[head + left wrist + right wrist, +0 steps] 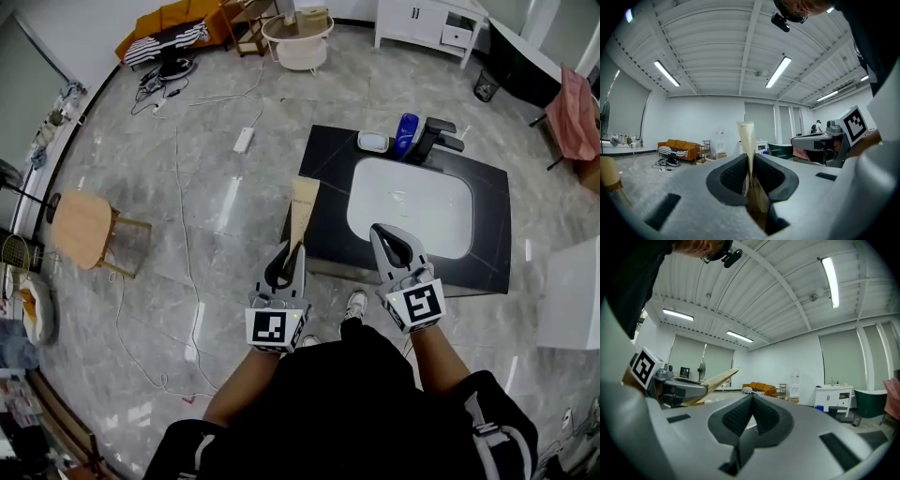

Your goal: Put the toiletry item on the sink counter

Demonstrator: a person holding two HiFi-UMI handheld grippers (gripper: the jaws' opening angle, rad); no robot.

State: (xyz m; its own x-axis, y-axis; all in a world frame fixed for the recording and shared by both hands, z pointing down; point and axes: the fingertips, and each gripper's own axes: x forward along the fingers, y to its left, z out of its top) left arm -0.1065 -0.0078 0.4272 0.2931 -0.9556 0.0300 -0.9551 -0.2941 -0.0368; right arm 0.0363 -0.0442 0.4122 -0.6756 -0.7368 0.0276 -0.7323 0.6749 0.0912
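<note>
The toiletry item is a flat cream tube. My left gripper is shut on its lower end, and the tube points up and away, over the left front corner of the black sink counter. In the left gripper view the tube stands pinched between the dark pads of that gripper. My right gripper hovers over the front rim of the white basin, shut with nothing between its pads. In the right gripper view, the right gripper sees the tube at its left.
A blue bottle, a small white dish and a black faucet stand at the counter's far edge. On the floor are a wooden stool, cables and a power strip. A white box stands at the right.
</note>
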